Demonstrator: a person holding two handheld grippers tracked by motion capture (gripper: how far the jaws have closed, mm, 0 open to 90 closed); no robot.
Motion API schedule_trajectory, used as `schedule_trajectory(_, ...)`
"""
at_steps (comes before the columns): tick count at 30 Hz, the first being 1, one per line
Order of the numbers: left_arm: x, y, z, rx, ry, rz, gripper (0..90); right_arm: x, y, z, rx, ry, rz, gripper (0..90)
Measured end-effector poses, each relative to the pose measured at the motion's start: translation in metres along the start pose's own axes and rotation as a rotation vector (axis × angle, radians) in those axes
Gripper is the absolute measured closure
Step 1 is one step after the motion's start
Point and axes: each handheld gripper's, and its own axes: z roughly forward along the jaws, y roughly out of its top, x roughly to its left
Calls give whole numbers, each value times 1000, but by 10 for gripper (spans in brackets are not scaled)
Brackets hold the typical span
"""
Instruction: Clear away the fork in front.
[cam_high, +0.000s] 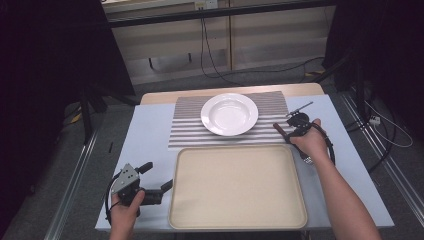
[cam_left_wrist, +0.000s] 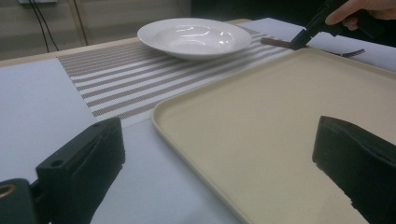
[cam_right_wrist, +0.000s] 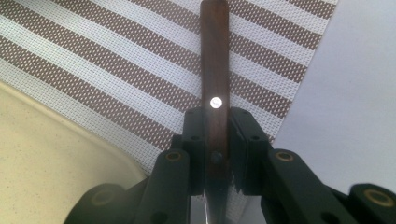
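A fork with a dark wooden handle (cam_right_wrist: 215, 56) lies at the right edge of the striped placemat (cam_high: 185, 132). My right gripper (cam_right_wrist: 217, 135) is shut on that handle, just beyond the tray's far right corner. In the left gripper view the handle (cam_left_wrist: 275, 43) sticks out left of the right gripper (cam_left_wrist: 303, 39), and the tines (cam_left_wrist: 352, 52) show to its right. A white deep plate (cam_high: 229, 114) sits on the mat. My left gripper (cam_high: 157, 176) stands open with nothing between its jaws, at the near left corner of the beige tray (cam_high: 237, 185).
The tray (cam_left_wrist: 280, 116) takes up the table's front middle, with nothing in it. Pale blue tabletop (cam_high: 145, 135) lies bare left of the mat. Cables run over the floor behind and to the right of the table, and dark curtains hang on both sides.
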Motion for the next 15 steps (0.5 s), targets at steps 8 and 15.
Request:
schedule_trajectory(8,1,1,2,-4,3,-2,26,-7,-11,-1,-82,49,32,781)
schedule_trajectory(15,3,1,2,-5,9,-7,26,-12,-16,-3,-151,77,54,782)
